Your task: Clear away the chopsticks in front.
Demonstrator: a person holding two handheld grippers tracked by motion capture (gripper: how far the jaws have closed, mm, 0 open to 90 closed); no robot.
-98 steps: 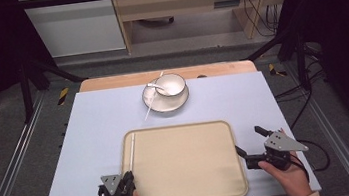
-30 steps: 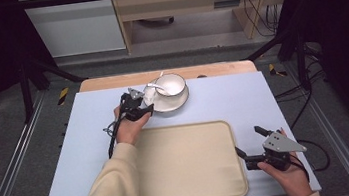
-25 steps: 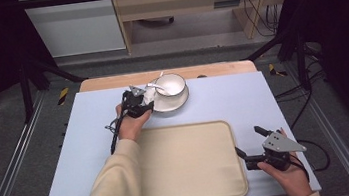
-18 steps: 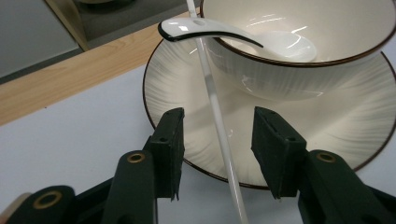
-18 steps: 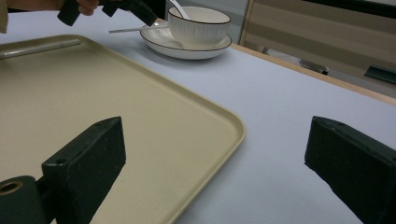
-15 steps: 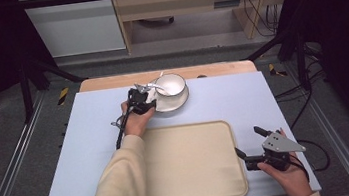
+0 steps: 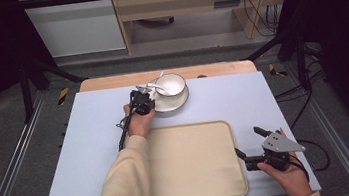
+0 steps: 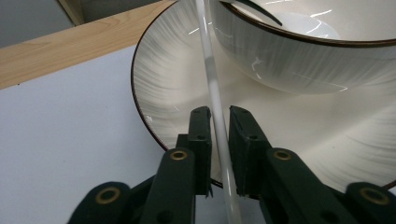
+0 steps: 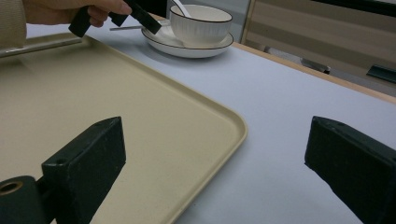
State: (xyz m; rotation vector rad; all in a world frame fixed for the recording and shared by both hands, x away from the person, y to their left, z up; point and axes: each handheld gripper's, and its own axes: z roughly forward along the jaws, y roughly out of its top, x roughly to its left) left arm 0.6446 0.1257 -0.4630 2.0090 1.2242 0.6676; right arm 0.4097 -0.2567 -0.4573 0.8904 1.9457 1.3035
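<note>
Your left gripper (image 8: 219,154) has its jaws set either side of the spoon (image 8: 212,93) handle, low over the plate (image 8: 163,88), with a thin gap on each side, so nothing is pinched yet. The spoon leans out of the bowl (image 8: 299,56), its handle running down over the plate's rim between your jaws. Close squarely on the handle and lift along its slope, I would say, since a sideways pull could drag the bowl across the plate (the white handle looks smooth and may slip in a light grip).

Your right gripper (image 7: 255,149) rests in your hand at the tray's (image 7: 191,166) right edge, jaws wide apart and holding nothing. The tray is bare and lies on the table (image 7: 242,94) between you and the plate, so it looks the likely place to set things. Nothing stands between plate and tray; your left sleeve (image 7: 122,185) lies over the tray's left edge.
</note>
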